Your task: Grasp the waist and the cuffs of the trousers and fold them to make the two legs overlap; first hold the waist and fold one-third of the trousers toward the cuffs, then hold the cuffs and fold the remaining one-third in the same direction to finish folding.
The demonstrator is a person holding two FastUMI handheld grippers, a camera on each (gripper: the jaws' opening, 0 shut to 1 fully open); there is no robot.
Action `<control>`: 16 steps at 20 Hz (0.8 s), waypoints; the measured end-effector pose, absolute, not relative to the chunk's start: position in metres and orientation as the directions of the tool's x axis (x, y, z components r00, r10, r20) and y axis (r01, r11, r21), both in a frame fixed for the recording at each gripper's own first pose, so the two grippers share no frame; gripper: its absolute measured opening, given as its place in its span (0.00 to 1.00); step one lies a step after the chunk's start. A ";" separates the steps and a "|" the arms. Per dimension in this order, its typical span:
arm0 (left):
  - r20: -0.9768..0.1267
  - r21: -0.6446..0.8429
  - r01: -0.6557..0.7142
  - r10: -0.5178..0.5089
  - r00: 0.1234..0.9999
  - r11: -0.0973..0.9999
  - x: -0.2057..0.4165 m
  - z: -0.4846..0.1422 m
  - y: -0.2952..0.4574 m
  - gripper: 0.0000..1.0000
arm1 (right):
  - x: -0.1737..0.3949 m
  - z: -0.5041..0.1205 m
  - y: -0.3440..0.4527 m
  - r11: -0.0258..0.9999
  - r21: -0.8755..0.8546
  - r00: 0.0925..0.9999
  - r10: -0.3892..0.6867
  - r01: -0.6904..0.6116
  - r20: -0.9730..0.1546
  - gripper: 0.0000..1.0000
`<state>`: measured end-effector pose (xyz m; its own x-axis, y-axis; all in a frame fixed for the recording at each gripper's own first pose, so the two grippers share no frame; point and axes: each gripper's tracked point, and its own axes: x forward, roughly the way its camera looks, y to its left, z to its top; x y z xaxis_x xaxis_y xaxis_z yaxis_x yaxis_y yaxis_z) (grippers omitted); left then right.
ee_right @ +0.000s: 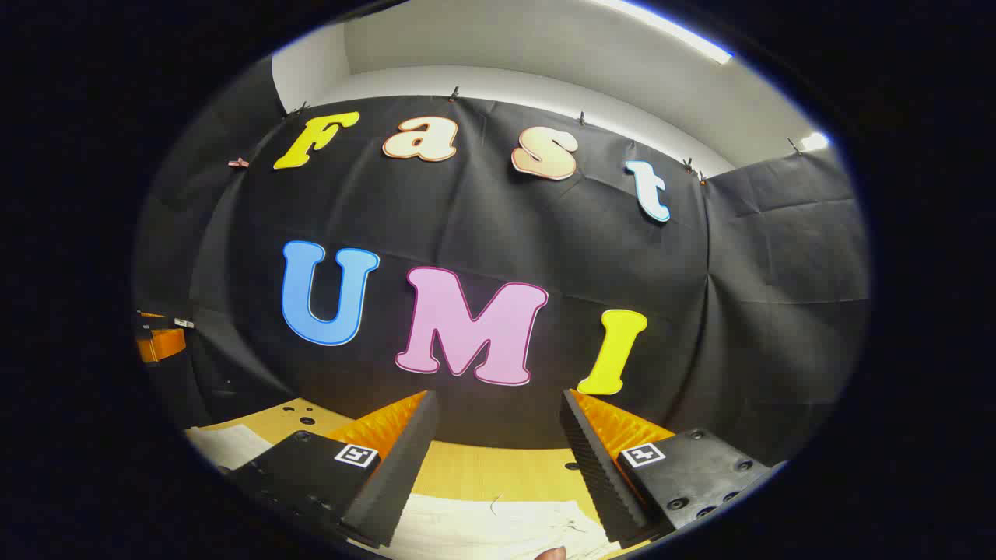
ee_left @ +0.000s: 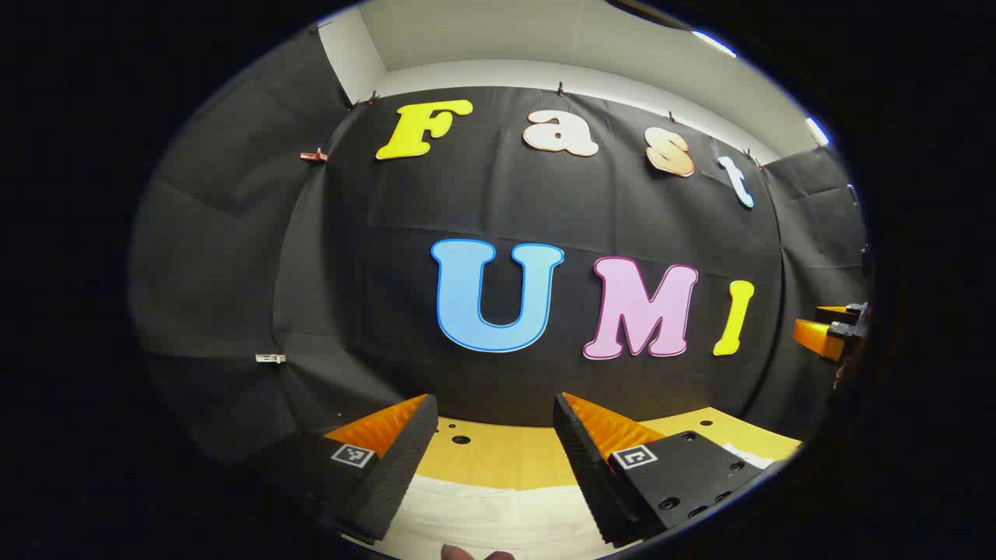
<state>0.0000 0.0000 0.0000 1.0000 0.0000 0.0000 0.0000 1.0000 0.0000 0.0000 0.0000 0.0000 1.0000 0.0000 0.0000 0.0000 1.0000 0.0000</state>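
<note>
Both tongs released, raised above the worktop (ee_left: 498, 463).
We see left tongs (ee_left: 494, 435) and right tongs (ee_right: 498, 435) gaping, nothing gripped; pale trousers (ee_right: 498, 525) lie flat at worktop's near edge, below them.

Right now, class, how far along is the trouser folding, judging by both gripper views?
Nothing looks done yet. The left gripper and right gripper are both open, held above the table and gripping nothing. The pale trousers lie on it below the fingers, mostly out of sight. Overlapping the legs and both folds remain.
</note>
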 end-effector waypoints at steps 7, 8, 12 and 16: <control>-0.007 0.006 -0.016 0.016 1.000 1.000 -0.008 -0.001 0.006 0.95 | -0.004 0.001 0.003 1.000 0.000 1.000 0.005 -0.005 -0.003 0.97; -0.009 0.005 -0.019 0.019 1.000 1.000 -0.008 -0.002 0.006 0.95 | -0.004 0.002 0.003 1.000 -0.005 1.000 0.008 -0.008 -0.002 0.97; -0.012 -0.006 -0.050 0.050 0.999 0.999 -0.011 -0.004 0.014 0.95 | 0.002 0.004 0.012 0.999 -0.029 0.999 0.037 -0.037 0.000 0.97; -0.019 -0.001 -0.078 0.078 0.997 0.997 -0.018 -0.004 0.021 0.95 | 0.005 0.001 0.024 0.996 -0.056 0.997 0.076 -0.075 0.013 0.97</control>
<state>-0.0182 0.0207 -0.0044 0.9968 0.0782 -0.0190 -0.0783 0.9969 -0.0009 0.0047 0.0237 0.0011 0.9970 0.0761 0.0133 -0.0753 0.9956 -0.0560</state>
